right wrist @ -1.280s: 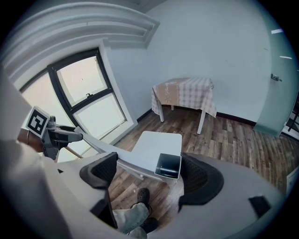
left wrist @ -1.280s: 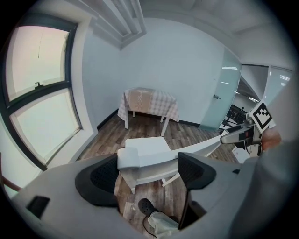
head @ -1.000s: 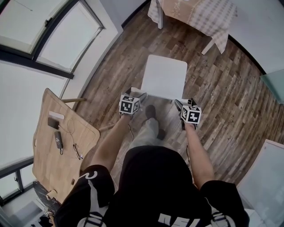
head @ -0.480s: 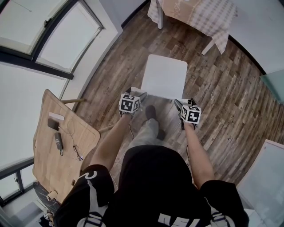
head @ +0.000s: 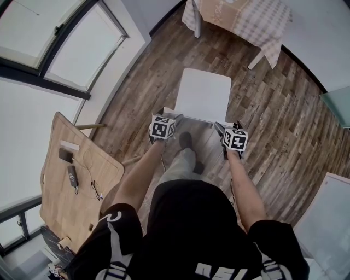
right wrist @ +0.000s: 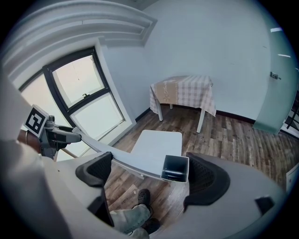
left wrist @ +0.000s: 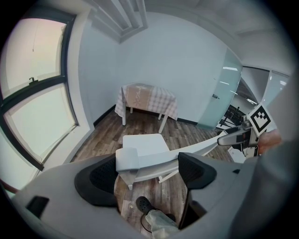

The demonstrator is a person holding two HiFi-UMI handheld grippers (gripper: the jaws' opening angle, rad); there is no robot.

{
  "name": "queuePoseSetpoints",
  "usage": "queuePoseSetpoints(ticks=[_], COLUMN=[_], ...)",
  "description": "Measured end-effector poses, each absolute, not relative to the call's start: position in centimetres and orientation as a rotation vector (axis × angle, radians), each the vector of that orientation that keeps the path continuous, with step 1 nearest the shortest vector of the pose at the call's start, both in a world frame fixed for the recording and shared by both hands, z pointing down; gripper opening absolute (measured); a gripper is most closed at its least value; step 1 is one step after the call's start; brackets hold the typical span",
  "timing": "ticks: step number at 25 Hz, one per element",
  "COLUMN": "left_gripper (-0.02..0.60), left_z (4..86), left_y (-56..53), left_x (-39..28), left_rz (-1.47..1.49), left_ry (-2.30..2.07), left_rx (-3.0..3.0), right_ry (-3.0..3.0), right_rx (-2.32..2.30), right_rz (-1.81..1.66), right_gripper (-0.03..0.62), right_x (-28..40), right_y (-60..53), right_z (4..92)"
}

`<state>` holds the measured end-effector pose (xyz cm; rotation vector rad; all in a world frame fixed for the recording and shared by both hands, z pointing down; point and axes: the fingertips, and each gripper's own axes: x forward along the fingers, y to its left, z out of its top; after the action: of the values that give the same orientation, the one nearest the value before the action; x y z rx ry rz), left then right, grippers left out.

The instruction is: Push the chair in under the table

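The left gripper [left wrist: 147, 175] is spread wide and grips nothing, with one end of the white chair's backrest [left wrist: 155, 163] lying between its jaws. The right gripper [right wrist: 154, 175] is opening around the other end, its pads not pressing. Beyond them the chair seat [head: 202, 94] stands well short of the cloth-covered table [head: 246, 16]. The push seems yet to start. It calls for a firm, even hold and a straight shove forward.

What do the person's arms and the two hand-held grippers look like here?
The left hand-held gripper and right hand-held gripper have smooth grey bodies with two black textured pads, and each carries a white cube of black square markers. The right one's jaws are opening around the back of the white chair. Black short-sleeved T-shirt with white print; forearms bare.
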<state>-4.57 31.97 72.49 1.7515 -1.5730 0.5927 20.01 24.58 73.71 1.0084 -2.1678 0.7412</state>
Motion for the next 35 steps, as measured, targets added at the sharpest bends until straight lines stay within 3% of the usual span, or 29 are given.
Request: queuePoseSetpoints(ticks=[35], left_gripper=[0.393], left_z=[72.4], left_y=[19.6], left_x=[-7.7], left_rz=[0.635], left_ry=[-1.51], left_rx=[1.777], right_ry=[-2.166], right_rx=[1.003], right_rz=[0.812], right_gripper=[0.512], right_x=[17.0], right_y=[13.5], right_z=[73.9])
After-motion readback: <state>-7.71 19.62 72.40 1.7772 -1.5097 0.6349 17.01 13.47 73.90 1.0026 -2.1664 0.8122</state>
